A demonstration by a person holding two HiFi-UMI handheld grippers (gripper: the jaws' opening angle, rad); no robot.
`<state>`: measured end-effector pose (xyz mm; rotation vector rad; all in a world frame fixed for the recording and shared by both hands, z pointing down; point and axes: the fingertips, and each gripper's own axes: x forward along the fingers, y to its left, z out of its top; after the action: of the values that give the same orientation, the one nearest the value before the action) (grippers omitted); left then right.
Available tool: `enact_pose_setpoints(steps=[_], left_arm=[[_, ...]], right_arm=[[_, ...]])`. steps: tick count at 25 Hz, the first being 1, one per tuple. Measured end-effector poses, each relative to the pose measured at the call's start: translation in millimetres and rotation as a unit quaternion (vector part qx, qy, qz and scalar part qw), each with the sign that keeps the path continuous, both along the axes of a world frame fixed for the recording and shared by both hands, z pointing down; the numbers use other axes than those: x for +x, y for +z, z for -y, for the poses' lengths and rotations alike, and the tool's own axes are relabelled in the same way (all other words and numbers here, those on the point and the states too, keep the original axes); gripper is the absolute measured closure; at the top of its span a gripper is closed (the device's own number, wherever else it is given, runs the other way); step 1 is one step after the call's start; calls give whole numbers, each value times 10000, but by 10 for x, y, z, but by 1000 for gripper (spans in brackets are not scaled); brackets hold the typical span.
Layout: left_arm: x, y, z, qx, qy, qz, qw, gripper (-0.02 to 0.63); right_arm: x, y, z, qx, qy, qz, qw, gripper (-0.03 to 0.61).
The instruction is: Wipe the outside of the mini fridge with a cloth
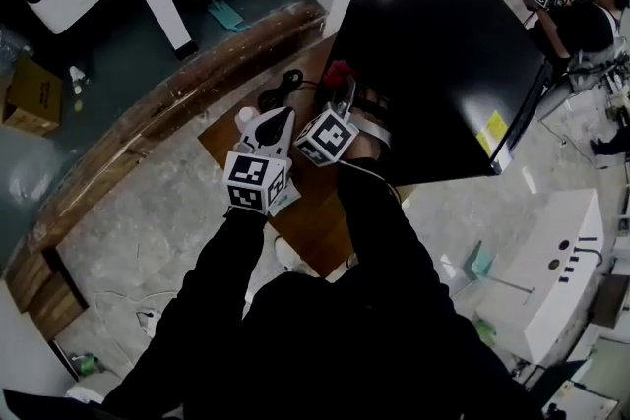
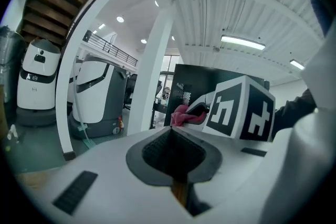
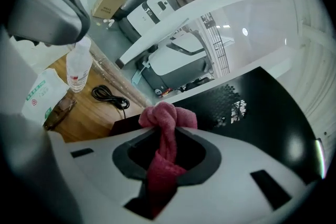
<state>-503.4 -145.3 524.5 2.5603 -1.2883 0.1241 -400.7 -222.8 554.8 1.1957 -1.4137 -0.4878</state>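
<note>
A black mini fridge (image 1: 433,64) is seen standing on a wooden counter (image 1: 315,221), its dark perforated side being faced in the right gripper view. The right gripper (image 1: 343,93) is held at the fridge's left side, and its fingers are clamped on a pink cloth (image 3: 167,118), which is bunched into a knot above them. Whether the cloth is pressed against the fridge cannot be told. The left gripper (image 1: 268,125) is held just beside the right one, farther from the fridge, its fingers brought together on nothing. A plastic bottle (image 3: 79,68) and a coiled black cable (image 3: 109,96) are seen on the counter.
</note>
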Motion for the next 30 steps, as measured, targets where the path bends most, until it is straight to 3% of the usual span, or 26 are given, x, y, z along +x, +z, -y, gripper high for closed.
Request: enact_pose_setpoints(steps=[5, 16, 21, 25, 30], left_arm=[[-60, 364, -60, -376, -67, 25, 9993, 607], [-153, 989, -169, -848, -146, 61, 9963, 607], [-155, 1055, -275, -898, -181, 79, 9958, 607], [-255, 969, -341, -711, -105, 286, 9970, 607], [-250, 725, -351, -629, -126, 327, 9974, 607]], right_arm=[[53, 606, 25, -367, 177, -32, 9992, 491], [64, 1821, 29, -1247, 632, 401, 9894, 494], [134, 2245, -54, -1631, 887, 875, 9787, 494], [-123, 2050, -187, -1493, 329, 1246, 9804, 492], [-487, 1196, -593, -962, -492, 1724, 9791, 492]])
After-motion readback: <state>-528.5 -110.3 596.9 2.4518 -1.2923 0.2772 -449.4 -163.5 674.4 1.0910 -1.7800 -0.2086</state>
